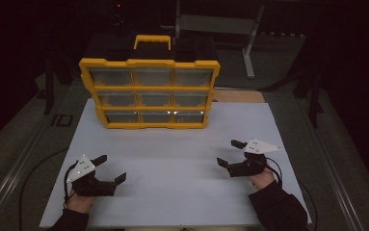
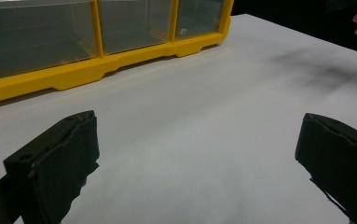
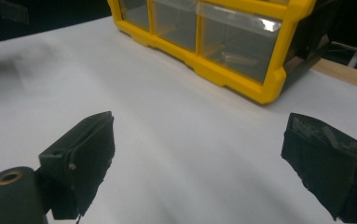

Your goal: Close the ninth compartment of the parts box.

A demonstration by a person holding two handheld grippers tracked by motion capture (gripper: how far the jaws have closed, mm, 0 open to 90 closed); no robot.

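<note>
Yellow-framed drawer organizer upright at the far edge of the white table, drawers facing forward for reach; left gripper and right gripper near, wide open, empty, well apart, poised

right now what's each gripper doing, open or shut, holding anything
Left gripper: open, holding nothing, above the white board.
Right gripper: open, holding nothing, short of the yellow organizer box.

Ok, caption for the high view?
Both tongs, left and right, open over the white board before a yellow drawer organizer.
</note>
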